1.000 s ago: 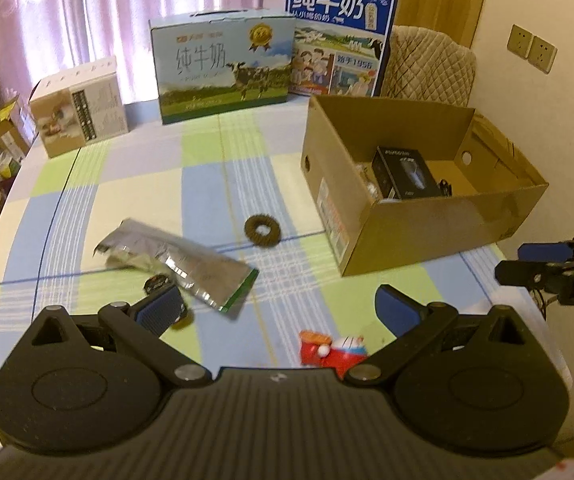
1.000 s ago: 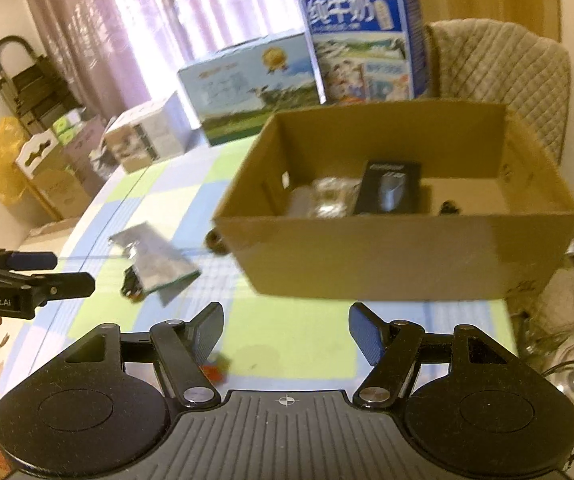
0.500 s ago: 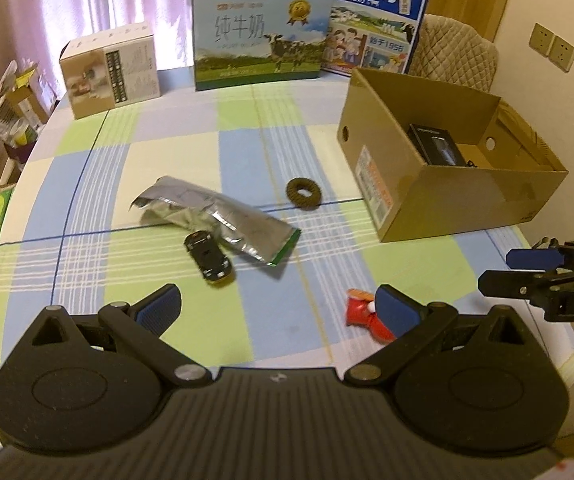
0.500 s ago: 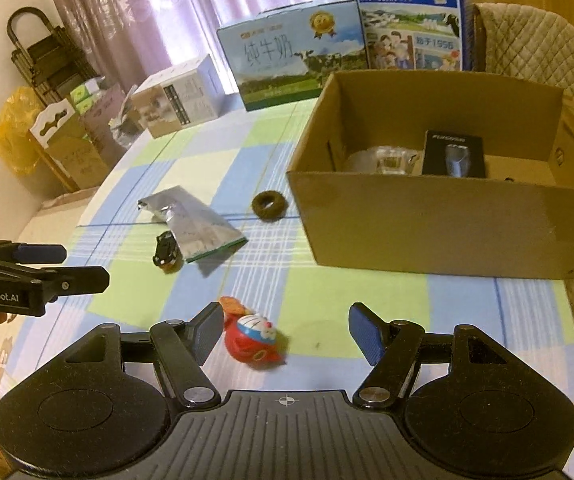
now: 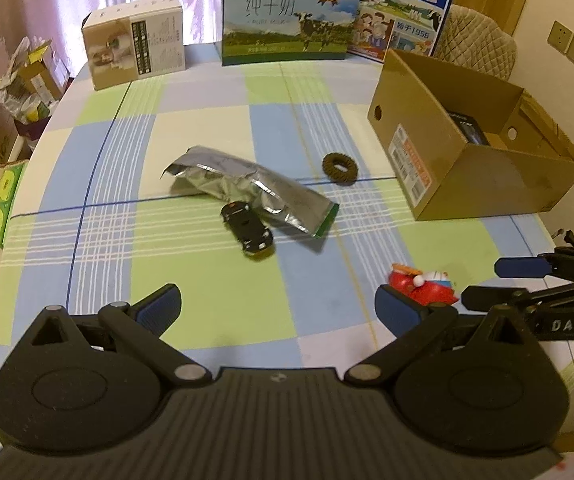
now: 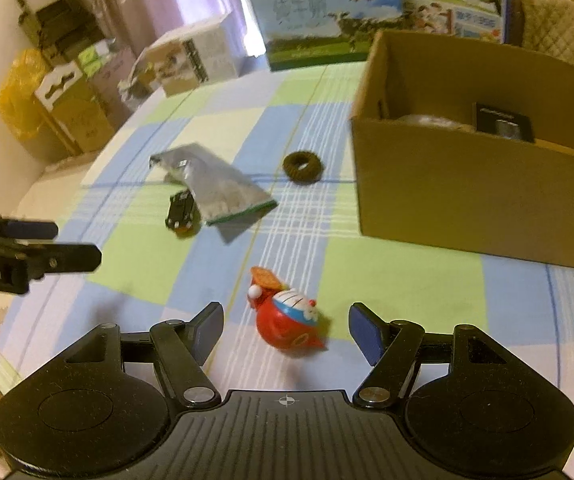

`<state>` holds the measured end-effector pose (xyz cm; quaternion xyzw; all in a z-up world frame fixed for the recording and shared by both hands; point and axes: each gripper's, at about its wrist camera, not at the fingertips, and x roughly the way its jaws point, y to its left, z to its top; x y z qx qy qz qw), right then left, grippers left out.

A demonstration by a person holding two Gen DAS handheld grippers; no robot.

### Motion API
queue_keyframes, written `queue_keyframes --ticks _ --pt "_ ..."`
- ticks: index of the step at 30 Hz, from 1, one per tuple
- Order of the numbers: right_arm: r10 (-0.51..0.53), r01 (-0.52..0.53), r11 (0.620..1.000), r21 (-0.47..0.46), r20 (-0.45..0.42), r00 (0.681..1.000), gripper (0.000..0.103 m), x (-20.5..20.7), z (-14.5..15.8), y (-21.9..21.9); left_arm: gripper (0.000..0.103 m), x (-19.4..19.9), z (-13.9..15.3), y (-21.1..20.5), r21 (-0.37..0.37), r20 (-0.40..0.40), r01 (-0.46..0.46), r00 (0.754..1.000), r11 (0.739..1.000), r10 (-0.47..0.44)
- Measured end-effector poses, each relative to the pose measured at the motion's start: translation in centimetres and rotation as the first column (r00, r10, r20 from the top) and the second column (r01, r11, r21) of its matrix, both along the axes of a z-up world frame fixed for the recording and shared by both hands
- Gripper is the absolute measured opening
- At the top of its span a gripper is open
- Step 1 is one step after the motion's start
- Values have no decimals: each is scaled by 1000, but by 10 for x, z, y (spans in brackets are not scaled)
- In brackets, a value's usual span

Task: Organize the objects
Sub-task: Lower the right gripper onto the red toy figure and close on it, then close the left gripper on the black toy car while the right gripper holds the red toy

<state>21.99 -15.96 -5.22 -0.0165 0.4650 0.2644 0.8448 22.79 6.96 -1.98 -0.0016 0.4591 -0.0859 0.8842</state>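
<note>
While both cameras look across the checked tablecloth, each shows something the other lacks.

Left gripper: jaws spread wide, holding nothing, above the near edge of the cloth; in the right wrist view it enters from the left, its jaws also apart.

Right gripper: jaws wide, empty, with the red Doraemon toy lying on its side between the fingertips, untouched as far as can be seen.

Red toy, left view: partly hidden behind the left gripper's right finger.

Cardboard box: open, at the table's right. The right view shows a black packet and a blurred clear item inside; the left view shows only a corner of the packet.

Loose things: foil pouch, black toy car touching its edge, brown hair tie near the box.

Back row: two milk cartons and a small white box; the blue carton's top is cut off in both views.

Hard to make out: the right view is smeared by blur.
</note>
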Motion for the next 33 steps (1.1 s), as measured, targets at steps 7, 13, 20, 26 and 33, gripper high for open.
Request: queue_keyframes --ticks 7,13,20,26,33 --pt "71 -68 994 -79 28 997 66 2 -23 23 101 3 -13 13 3 -29 -15 999 1000 15" --pt "131 -120 984 -130 75 989 66 6 -36 34 101 8 -26 25 7 -57 -27 998 1000 27" --pt "195 -175 965 -194 91 976 66 7 -51 46 101 16 -45 35 15 -99 -40 994 999 41" --pt "221 -191 951 -242 105 970 44 9 -60 51 100 26 -51 35 14 -109 -30 994 999 32" --pt "130 -107 970 -220 90 987 44 18 -59 38 95 47 -63 30 32 -115 1 993 999 3"
